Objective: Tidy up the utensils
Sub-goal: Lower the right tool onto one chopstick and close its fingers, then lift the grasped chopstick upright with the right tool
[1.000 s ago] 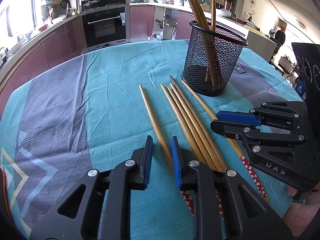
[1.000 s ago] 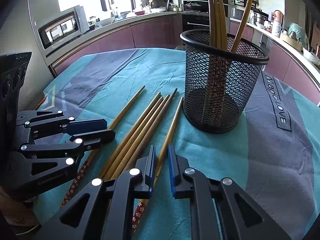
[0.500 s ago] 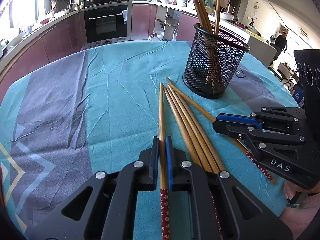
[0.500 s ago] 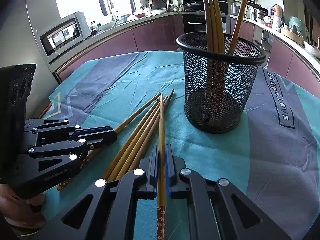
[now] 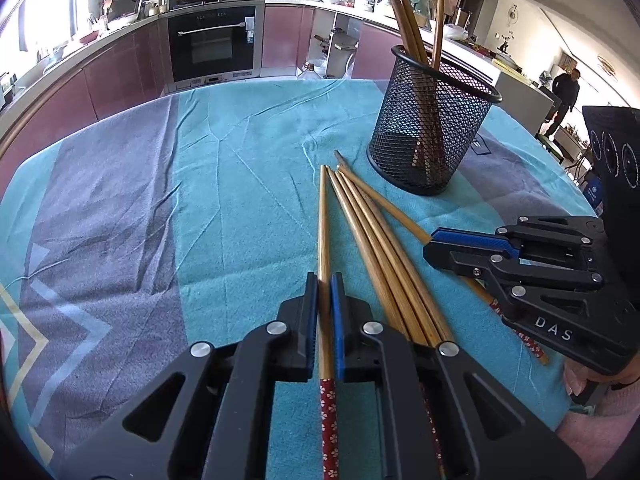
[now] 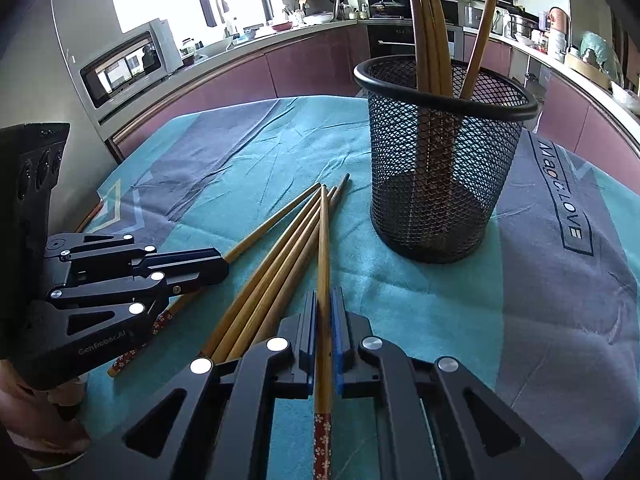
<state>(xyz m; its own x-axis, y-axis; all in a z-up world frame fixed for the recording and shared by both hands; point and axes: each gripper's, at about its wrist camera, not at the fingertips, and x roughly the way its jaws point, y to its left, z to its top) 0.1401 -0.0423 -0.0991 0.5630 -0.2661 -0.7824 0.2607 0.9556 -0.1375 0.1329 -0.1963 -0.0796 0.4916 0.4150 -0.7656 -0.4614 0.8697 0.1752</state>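
Observation:
My left gripper [image 5: 324, 280] is shut on a wooden chopstick [image 5: 323, 224] with a red flowered end, held low over the cloth. My right gripper [image 6: 323, 296] is shut on another such chopstick [image 6: 323, 240]. Several more chopsticks [image 5: 372, 236] lie side by side on the cloth between the grippers; they also show in the right wrist view [image 6: 276, 264]. A black mesh cup [image 5: 430, 132] stands upright beyond them with several chopsticks in it; it also shows in the right wrist view [image 6: 440, 160]. Each gripper shows in the other's view: the right one [image 5: 434, 246], the left one [image 6: 220, 266].
The table wears a teal and grey cloth [image 5: 200, 184]. Kitchen counters and an oven [image 5: 212, 44] run behind the table. A person [image 5: 564, 92] stands far off at the right. A microwave [image 6: 128, 68] sits at the left.
Both grippers have shut, each on one chopstick, and each chopstick now points straight ahead along the fingers. The views have drawn back and risen slightly.

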